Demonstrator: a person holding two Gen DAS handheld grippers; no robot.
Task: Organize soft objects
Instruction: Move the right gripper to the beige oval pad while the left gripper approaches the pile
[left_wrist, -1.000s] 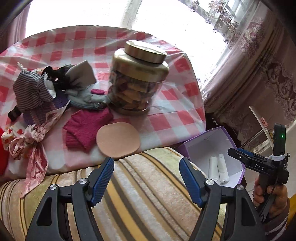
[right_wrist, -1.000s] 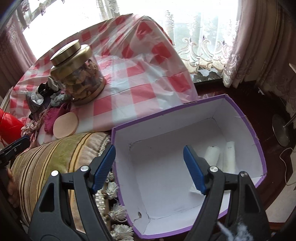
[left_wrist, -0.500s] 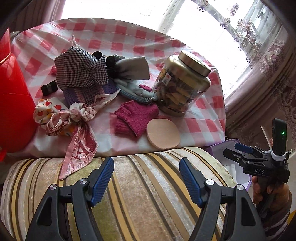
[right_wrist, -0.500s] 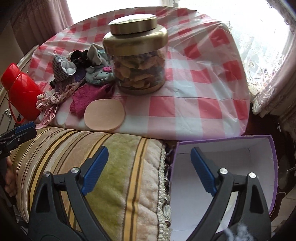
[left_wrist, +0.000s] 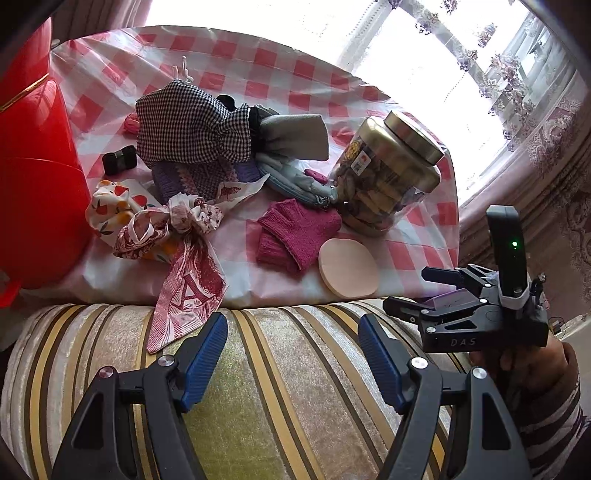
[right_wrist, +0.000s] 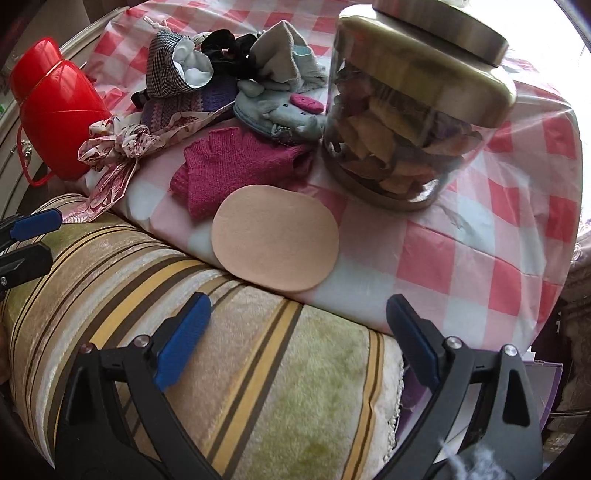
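A pile of soft things lies on a red-checked tablecloth (left_wrist: 280, 62): a checked cloth pouch (left_wrist: 188, 129), a grey mitten (left_wrist: 295, 170), a magenta knitted glove (left_wrist: 295, 232) (right_wrist: 229, 166), a peach round pad (left_wrist: 347, 267) (right_wrist: 275, 238), and a patterned ribbon scarf (left_wrist: 184, 266) (right_wrist: 118, 147). My left gripper (left_wrist: 293, 360) is open and empty over a striped cushion (left_wrist: 277, 387). My right gripper (right_wrist: 297, 336) is open and empty above the same cushion (right_wrist: 221, 350), just short of the pad. The right gripper also shows in the left wrist view (left_wrist: 410, 291).
A glass jar with a gold lid (left_wrist: 388, 177) (right_wrist: 413, 122) stands right of the pile. A red plastic container (left_wrist: 33, 177) (right_wrist: 59, 107) stands at the left. A corner of a purple box (right_wrist: 543, 391) shows at the lower right. Curtains (left_wrist: 546, 147) hang beyond the table.
Both grippers have swung left, away from the purple box toward the pile. The right gripper has come closer to the peach pad. Both stay open and empty.
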